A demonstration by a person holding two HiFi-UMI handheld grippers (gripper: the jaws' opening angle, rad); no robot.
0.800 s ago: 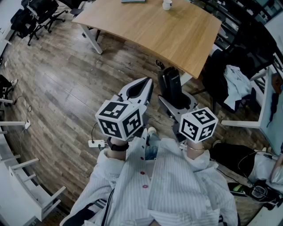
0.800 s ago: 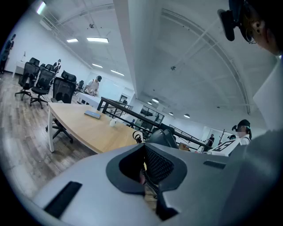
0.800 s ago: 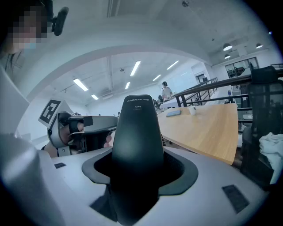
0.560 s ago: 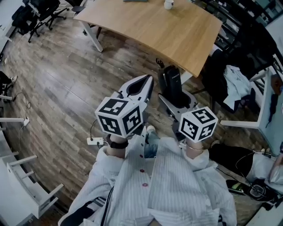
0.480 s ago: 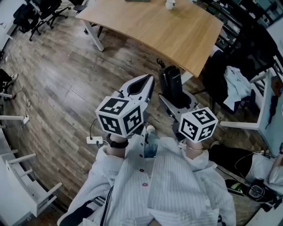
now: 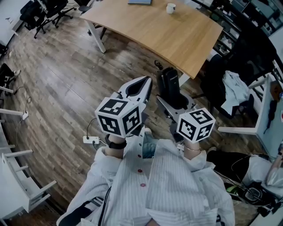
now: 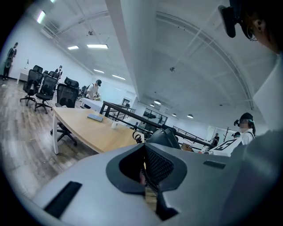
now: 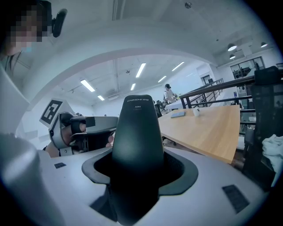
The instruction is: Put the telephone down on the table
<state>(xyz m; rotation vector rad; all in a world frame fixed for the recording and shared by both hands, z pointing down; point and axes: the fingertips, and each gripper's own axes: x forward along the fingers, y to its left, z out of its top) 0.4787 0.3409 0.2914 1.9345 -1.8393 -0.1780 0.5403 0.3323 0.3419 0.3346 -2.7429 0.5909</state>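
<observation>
A black telephone handset (image 6: 171, 84) stands upright between the jaws of my right gripper (image 6: 175, 102), which is shut on it. In the right gripper view the handset (image 8: 136, 132) fills the gap of the right gripper (image 8: 137, 176) and points toward the wooden table (image 8: 208, 128). My left gripper (image 6: 143, 87) is beside it on the left, with its jaws shut and nothing between them. In its own view the left gripper (image 7: 146, 174) has its pads pressed together. The wooden table (image 6: 154, 31) lies ahead, beyond both grippers.
A white cup (image 6: 170, 7) and a flat book (image 6: 139, 1) sit at the table's far side. Office chairs (image 6: 48, 9) stand at the far left. A power strip (image 6: 90, 139) lies on the wood floor. A white cloth (image 6: 234, 90) hangs over dark furniture at the right.
The head view has tipped up slightly, so more of the table's far side shows. Both grippers and the handset keep about the same places.
</observation>
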